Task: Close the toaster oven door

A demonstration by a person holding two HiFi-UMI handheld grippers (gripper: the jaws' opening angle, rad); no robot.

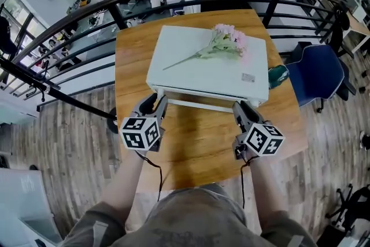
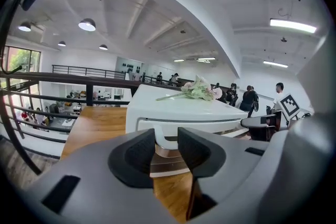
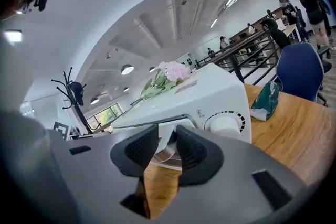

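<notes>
1. The white toaster oven (image 1: 208, 61) sits mid-table on the wooden table (image 1: 196, 147), front toward the person. Its door faces the grippers, w/ the bar handle (image 1: 199, 106) running along the top front edge. Can't tell how far the door stands open; prob. near upright.
2. Left gripper (image 1: 155, 102) is at the handle's left end and right gripper (image 1: 241, 110) at its right end. Both have jaws apart and are clamped on nothing I can see. Each gripper view frames a white handle post in the gap just ahead of the tips.
3. Handling, as a judgement: the door is stiff and hinged low, so it should swing w/ light effort. The glass pane (image 3: 167, 156) is the fragile part, so keep pads off it.
4. Where to hold: the handle bar near its posts, both ends evenly so the door doesn't twist. The smooth finish may be slippery, so go for a square grip or a push from under.
5. The body is smooth matte white w/ rounded corners, prob. painted metal, and light enough to slide on the table if shoved.
6. The round dial (image 3: 224, 122) has tick marks. The table shows warm wood grain.
7. The pink flower sprig (image 1: 225, 40) lies loose on top, soft and light; a jolt could roll it off.
</notes>
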